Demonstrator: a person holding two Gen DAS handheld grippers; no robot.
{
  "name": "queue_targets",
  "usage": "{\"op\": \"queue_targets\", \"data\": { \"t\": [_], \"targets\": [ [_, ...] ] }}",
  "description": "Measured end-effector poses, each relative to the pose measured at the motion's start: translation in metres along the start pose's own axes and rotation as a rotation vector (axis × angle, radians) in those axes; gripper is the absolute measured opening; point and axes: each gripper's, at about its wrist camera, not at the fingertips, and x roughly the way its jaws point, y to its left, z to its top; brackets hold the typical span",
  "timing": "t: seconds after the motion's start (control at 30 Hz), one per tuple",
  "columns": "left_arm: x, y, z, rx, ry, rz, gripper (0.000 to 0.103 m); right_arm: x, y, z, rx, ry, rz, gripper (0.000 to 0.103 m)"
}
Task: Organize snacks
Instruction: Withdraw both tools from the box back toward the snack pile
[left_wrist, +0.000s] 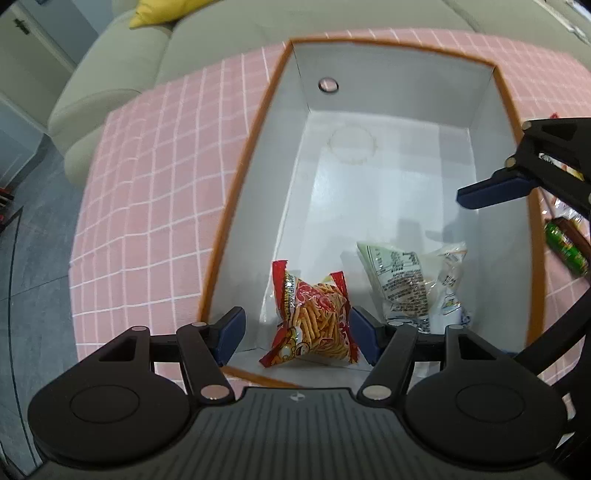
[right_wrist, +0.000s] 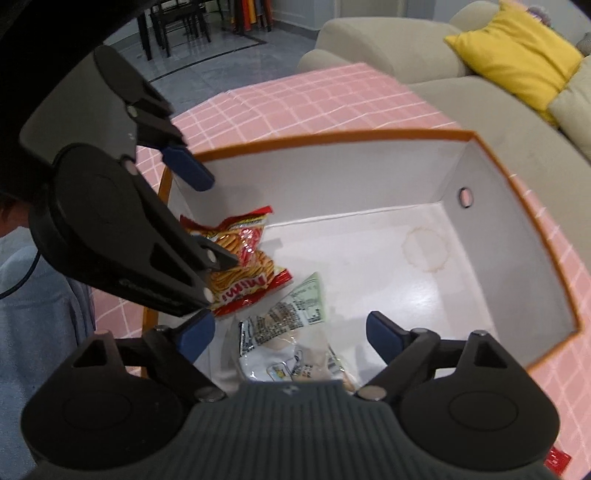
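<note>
Your left tongs (left_wrist: 297, 332) are spread wide over the near end of the box (left_wrist: 243, 177), with the red snack bag (left_wrist: 314, 321) lying on the box floor between the tips. Your right tongs (right_wrist: 290, 332) are spread too, above the clear snack bag (right_wrist: 291, 332) beside it. The box sits on the pink checked desk (left_wrist: 147, 221).

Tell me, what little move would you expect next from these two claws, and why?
Probably the right claw swings out toward the snacks lying on the pink cloth beside the box. Both claws are open and hold nothing; the red packet and the clear packet already lie inside the box, so more need fetching.
</note>
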Motion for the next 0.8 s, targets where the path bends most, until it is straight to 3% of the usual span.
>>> {"op": "queue_targets", "data": {
  "t": [0.3, 0.4, 0.8],
  "targets": [
    [-0.048, -0.006, -0.012, -0.079, -0.115, 0.006, 0.076, -0.057, 0.003, -0.019, 0.077, -0.132, -0.063, 0.088],
    [-0.069, -0.014, -0.021, -0.101, -0.191, 0.004, 0.076, -0.075, 0.006, -0.031, 0.123, -0.185, -0.085, 0.089],
    [-0.122, -0.062, -0.052, -0.19, -0.415, -0.096, 0.076, -0.136, 0.013, -0.114, 0.321, -0.285, -0.221, 0.093]
  ]
}}
